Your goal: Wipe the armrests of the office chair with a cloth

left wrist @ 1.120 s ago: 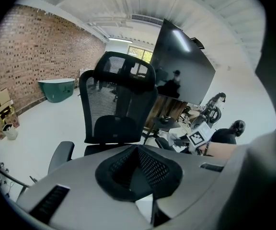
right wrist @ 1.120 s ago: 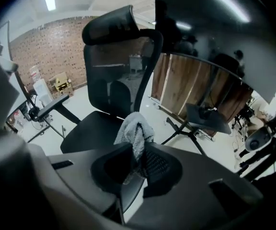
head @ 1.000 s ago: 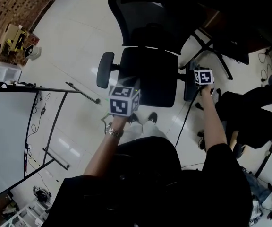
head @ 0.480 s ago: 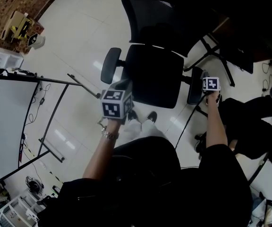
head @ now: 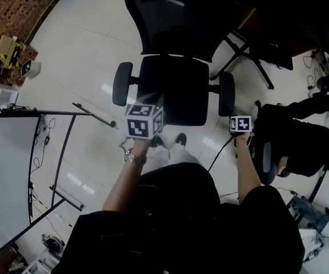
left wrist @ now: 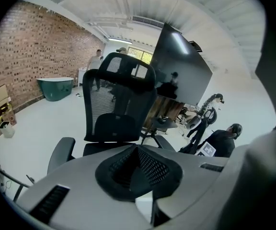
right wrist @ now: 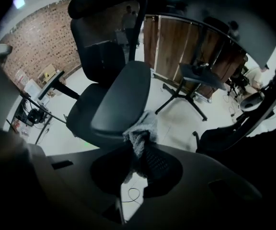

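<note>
The black office chair [head: 173, 90] stands in front of me, with a left armrest [head: 121, 83] and a right armrest [head: 227, 93]. My right gripper [head: 240, 124] hovers just off the near end of the right armrest. It is shut on a grey cloth [right wrist: 140, 131], whose bunched end lies at the near tip of that armrest's pad [right wrist: 121, 97]. My left gripper [head: 143, 120] hangs in front of the seat's near left corner, apart from the left armrest [left wrist: 60, 152]. Its jaws [left wrist: 137, 150] are shut with nothing between them.
A second black chair [head: 293, 141] stands close at the right, and a desk's legs [head: 250, 61] rise behind the right armrest. A whiteboard on a metal stand [head: 67, 130] occupies the left. Cardboard items [head: 7, 56] sit at the far left by the brick wall.
My right gripper with the cloth has slid back along the right armrest towards me, off its near end. The left gripper has stayed roughly in place.
</note>
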{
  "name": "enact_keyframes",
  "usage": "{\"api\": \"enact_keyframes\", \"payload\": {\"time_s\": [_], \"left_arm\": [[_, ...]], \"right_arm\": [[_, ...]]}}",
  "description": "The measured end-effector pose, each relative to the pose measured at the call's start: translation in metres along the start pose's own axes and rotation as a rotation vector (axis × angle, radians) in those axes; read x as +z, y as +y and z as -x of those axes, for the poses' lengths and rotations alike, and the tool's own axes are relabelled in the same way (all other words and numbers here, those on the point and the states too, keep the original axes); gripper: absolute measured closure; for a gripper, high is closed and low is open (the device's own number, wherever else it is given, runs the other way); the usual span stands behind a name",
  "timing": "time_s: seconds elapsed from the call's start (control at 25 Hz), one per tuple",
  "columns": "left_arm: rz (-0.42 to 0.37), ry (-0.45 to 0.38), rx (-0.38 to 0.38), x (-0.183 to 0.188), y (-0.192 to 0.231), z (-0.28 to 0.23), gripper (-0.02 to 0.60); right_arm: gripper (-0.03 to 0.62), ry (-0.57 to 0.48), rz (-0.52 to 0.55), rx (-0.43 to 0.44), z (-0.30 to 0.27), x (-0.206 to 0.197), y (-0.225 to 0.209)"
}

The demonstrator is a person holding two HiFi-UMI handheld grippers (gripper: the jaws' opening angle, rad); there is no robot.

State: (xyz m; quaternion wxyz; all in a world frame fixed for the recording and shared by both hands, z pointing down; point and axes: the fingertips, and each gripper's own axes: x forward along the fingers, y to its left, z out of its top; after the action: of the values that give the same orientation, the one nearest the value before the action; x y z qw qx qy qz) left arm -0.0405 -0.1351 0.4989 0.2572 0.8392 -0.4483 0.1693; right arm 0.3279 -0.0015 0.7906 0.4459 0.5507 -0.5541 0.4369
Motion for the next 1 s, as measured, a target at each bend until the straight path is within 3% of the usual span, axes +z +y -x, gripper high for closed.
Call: {"api": "enact_keyframes", "payload": {"time_s": [0.16,0.32,0.44,0.56,0.72,1.0], "left_arm": [[-0.026,0.002,-0.058,0.003,-0.017,-0.005,0.584],[-0.043,-0.005,-0.094,0.005,-0.030,-0.007,0.584],[-0.051,-0.012,-0.112,0.007,-0.037,-0.006,0.584],[-0.060,-0.025,-0.120,0.012,-0.041,-0.004,0.584],[-0.075,-0.059,-0.119,0.026,-0.044,-0.002,0.584],[-0.091,-0.083,-0.096,0.035,-0.036,0.012,0.584]], "right_arm": [[0.551,-0.067,0.002,0.139,0.011,-0.022,0.073],[0.551,-0.353,0.102,0.372,0.079,0.041,0.175],[0.551,-0.529,0.124,0.503,0.155,0.093,0.227],[0.551,-0.581,0.149,0.542,0.204,0.126,0.254],[0.553,-0.616,0.064,0.600,0.235,0.158,0.264],[0.555,-0.611,0.159,0.544,0.247,0.161,0.288]]}}
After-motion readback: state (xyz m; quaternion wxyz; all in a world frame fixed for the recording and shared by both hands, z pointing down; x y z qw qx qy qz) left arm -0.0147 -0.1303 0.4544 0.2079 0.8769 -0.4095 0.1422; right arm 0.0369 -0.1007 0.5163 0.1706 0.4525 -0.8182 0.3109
